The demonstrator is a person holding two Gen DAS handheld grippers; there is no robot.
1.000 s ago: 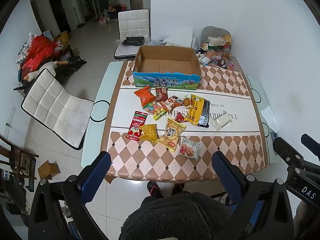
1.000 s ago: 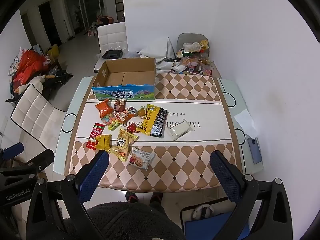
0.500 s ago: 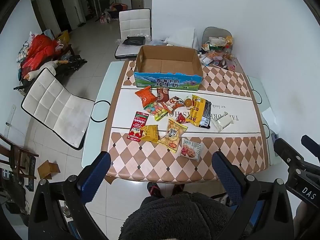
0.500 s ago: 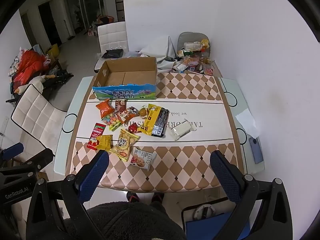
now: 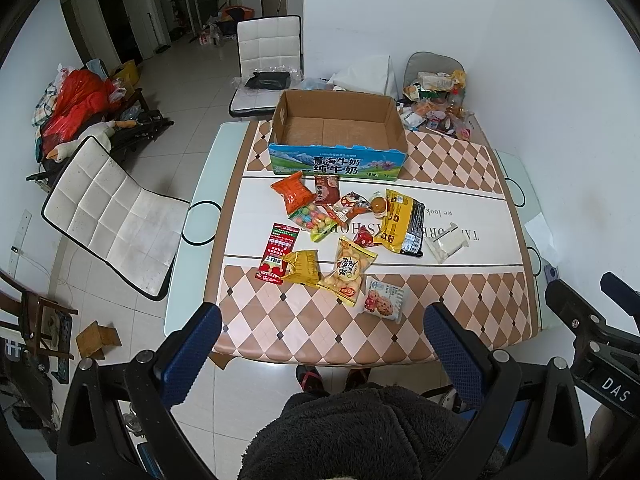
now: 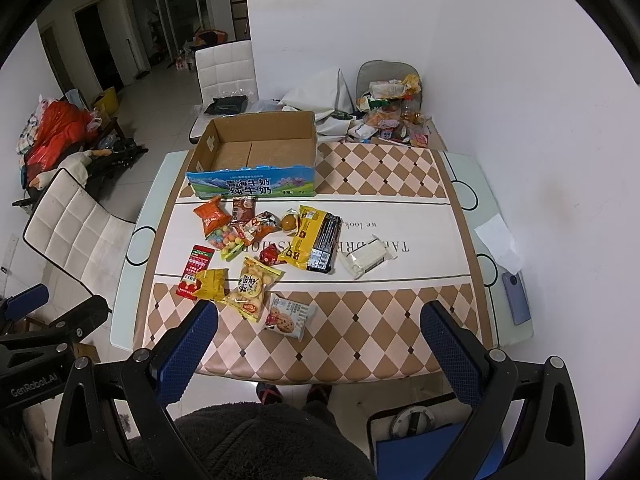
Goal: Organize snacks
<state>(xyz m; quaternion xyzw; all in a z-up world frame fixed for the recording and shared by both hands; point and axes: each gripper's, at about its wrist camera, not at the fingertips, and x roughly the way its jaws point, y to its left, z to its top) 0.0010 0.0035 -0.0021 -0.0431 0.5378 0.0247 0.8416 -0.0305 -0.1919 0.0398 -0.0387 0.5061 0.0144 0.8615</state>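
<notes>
A white padded chair (image 5: 114, 216) stands at the left of the surface (image 5: 320, 332), which wears a brown-and-cream diamond cloth. A second white chair (image 5: 269, 46) at the far end carries a dark bag (image 5: 267, 79). Red bags (image 5: 78, 98) pile against the left wall. A phone (image 6: 516, 298) and a sheet of white paper (image 6: 498, 242) lie on the surface's right edge.

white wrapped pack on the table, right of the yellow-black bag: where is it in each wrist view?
Left wrist: white wrapped pack sits right of centre, on the white band of the table, just right of the yellow-black bag.
Right wrist: same pack sits near centre, right of that bag.
Shared landmark: the open cardboard box at the table's far side.
</notes>
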